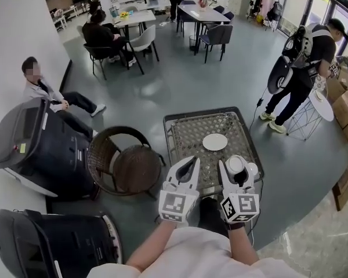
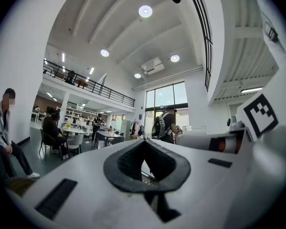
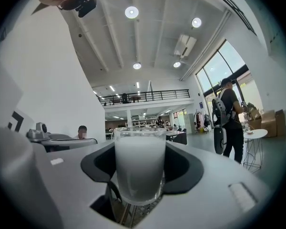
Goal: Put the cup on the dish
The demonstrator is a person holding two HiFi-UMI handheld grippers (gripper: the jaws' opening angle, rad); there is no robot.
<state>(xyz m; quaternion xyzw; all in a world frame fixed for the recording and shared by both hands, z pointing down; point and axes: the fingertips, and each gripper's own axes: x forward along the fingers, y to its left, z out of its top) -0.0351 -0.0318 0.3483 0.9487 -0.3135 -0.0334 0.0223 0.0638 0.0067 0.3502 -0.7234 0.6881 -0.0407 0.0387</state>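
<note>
The frosted, milky-white glass cup stood upright, mouth up, clamped between the wide-set jaws of the right gripper, near the white dish, on the person's side of it. The left gripper, beside the dish too, had its jaws together on nothing.

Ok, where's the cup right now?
In the head view, the cup is clamped in the right gripper's jaws above the mesh table's near right corner. It is just near and right of the white dish, not on it.
</note>
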